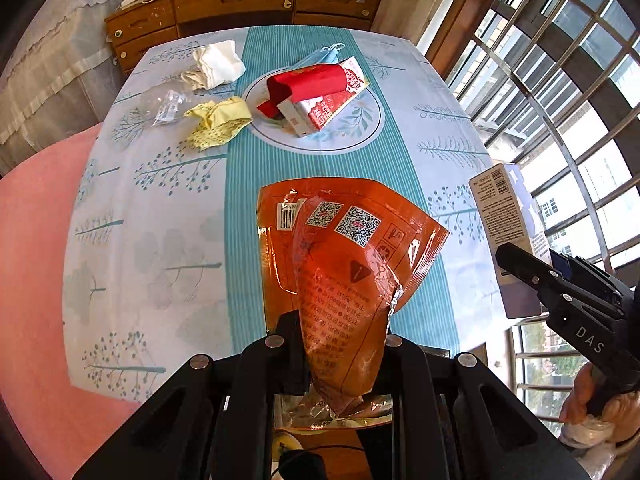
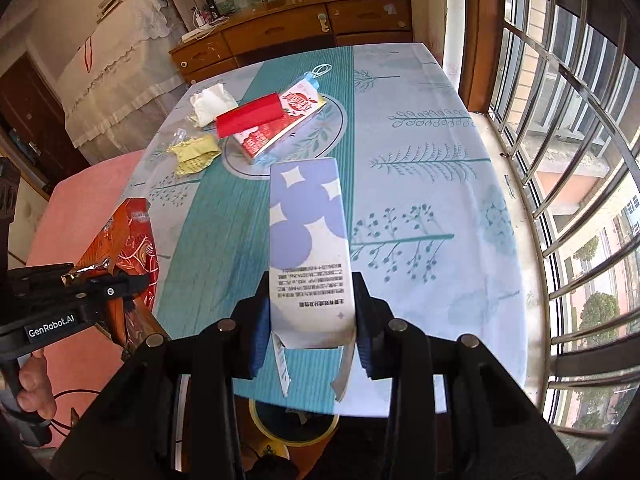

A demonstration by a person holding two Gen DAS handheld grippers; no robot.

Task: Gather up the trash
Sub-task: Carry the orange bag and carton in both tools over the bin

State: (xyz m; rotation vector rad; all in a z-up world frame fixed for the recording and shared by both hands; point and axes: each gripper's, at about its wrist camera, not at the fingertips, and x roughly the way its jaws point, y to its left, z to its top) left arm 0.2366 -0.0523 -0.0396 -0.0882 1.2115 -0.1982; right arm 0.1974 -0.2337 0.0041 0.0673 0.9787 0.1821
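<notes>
Right now both grippers are loaded. In the left wrist view the left gripper [image 1: 340, 360] is clamped tight on a crinkled orange snack pouch [image 1: 348, 264], whose printed back with QR codes fans up from the jaws across the lower centre of the frame, lifted off the surface [image 1: 132, 240]. At the right edge of that view the right gripper [image 1: 520, 268] shows as a black body with a hand [image 1: 596, 404] below it.

In the right wrist view the right gripper [image 2: 312, 312] has its blue pads [image 2: 260, 328] pressed on either side of a tall white carton with lilac circles [image 2: 308, 240] — its open bottom flaps hang toward the camera, and the carton stands in the middle of the frame above the teal stripe of the tablecloth. The left gripper [image 2: 120, 280] sits at the lower left of this view with the orange pouch caught in it.

More trash lies on the surface toward the upper centre: a red-and-white juice carton [image 2: 280, 128] with a red folded sleeve [image 2: 248, 118] across it, a blue face mask [image 1: 320, 56] just behind, a crumpled yellow wrapper [image 1: 216, 120], white tissue [image 1: 216, 64] and a clear plastic scrap [image 1: 168, 106] to the left. A wooden dresser [image 2: 300, 24] stands beyond the surface; barred windows [image 2: 568, 160] fill the right side.
</notes>
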